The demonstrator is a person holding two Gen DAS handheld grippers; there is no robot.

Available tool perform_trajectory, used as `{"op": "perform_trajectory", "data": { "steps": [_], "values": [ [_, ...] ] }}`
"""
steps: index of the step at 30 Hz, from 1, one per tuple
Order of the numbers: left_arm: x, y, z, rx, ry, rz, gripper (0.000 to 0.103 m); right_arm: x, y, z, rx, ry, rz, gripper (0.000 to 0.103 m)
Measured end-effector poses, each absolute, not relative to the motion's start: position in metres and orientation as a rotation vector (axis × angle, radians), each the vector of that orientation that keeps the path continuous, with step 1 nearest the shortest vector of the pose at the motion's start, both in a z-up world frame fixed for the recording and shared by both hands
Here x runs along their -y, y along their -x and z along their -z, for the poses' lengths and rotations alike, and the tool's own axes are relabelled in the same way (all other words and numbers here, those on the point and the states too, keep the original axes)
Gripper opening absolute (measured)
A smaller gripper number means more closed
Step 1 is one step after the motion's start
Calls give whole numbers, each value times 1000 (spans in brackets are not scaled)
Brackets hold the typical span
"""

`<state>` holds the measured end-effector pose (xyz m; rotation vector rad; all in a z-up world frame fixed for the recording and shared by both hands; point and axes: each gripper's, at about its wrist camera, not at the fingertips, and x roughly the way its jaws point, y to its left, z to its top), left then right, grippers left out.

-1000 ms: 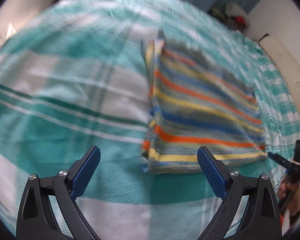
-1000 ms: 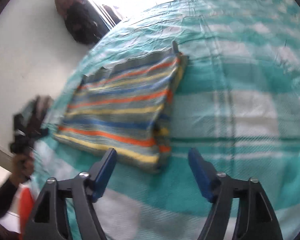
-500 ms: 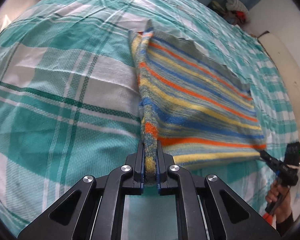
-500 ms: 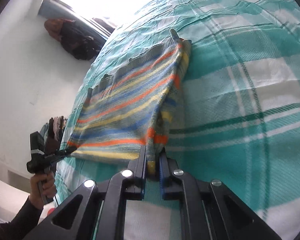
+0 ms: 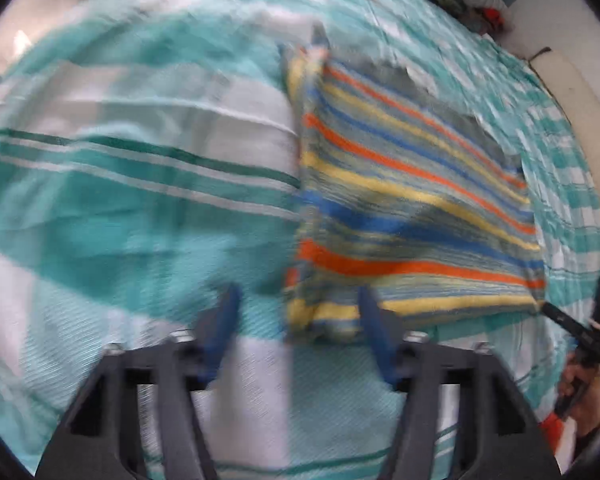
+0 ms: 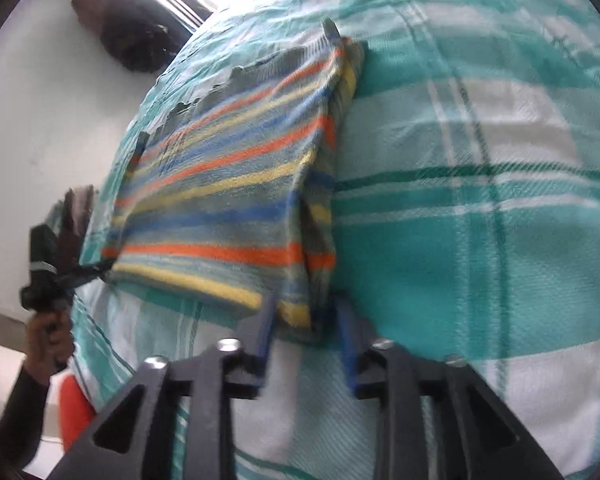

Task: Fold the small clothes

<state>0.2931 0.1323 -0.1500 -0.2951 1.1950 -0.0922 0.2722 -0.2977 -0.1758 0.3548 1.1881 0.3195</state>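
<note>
A folded striped garment [image 5: 412,208], in orange, yellow, blue and grey bands, lies flat on the bed. It also shows in the right wrist view [image 6: 236,200]. My left gripper [image 5: 296,320] is open, its blue fingers either side of the garment's near left corner, just off the cloth. My right gripper [image 6: 306,320] is open a little, its jaws straddling the garment's near right corner without pinching it. Each gripper also shows in the other's view at the garment's far side, the right gripper [image 5: 572,324] and the left gripper [image 6: 80,270].
The bed is covered by a teal and white checked sheet [image 5: 140,184]. A white wall [image 6: 40,120] runs along the far side of the bed, with dark bags [image 6: 128,36] by the window. Piled things [image 5: 480,4] lie past the bed's far corner.
Half a second ago both grippers were shut on the garment's near corners. Both have now opened and let go, and the garment lies on the bed.
</note>
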Motion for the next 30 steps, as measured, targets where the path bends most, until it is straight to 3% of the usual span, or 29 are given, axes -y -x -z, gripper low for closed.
{"op": "perform_trajectory", "data": {
  "steps": [7,12,16,25,30],
  "values": [
    [-135,-274,133,-1056,317,45,68,281,-280,109,-1032,-212,-351,50],
    [-103,-265,118,-1011,197,47,67,275,-281,141,-1092,-339,-434,50],
    [-35,-251,96,-947,-7,193,72,302,-276,187,-1207,-368,-298,49],
    [182,-238,123,-864,-462,630,74,349,-219,141,-1030,-467,-258,49],
    [204,-253,139,-922,-465,639,73,353,-191,136,-1000,-493,-272,52]
  ]
}}
